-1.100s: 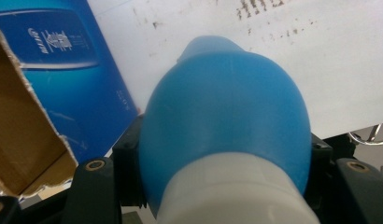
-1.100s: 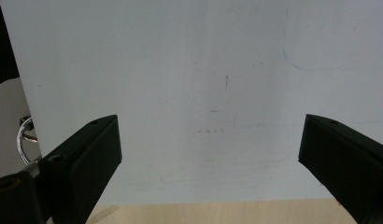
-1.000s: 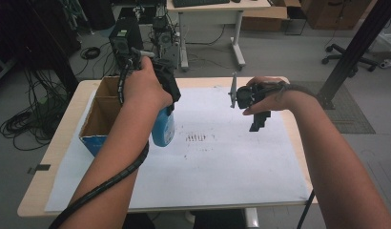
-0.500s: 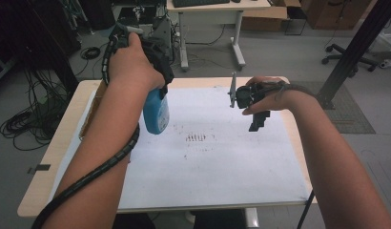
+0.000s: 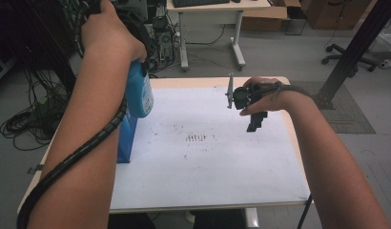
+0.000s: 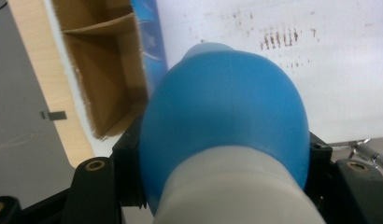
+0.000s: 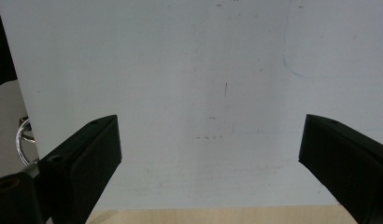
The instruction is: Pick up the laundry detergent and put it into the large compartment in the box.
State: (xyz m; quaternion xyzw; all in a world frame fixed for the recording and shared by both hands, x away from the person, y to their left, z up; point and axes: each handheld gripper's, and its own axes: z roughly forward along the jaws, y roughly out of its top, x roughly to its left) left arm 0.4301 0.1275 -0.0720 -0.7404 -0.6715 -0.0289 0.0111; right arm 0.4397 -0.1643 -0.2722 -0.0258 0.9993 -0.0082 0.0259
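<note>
White-sheeted worktop, cardboard box at its left edge.
Left gripper jaws clamp blue bottle aloft; right gripper jaws open, empty.

My forearms are bare, no sleeves. My left gripper is black with brass-ringed screw holes; a ribbed black cable trails along that arm. My right gripper has two blocky matte-black jaws.

We see a white sheet covering the table, with dark marks near its centre. Behind stand a desk and cables on the floor.
</note>
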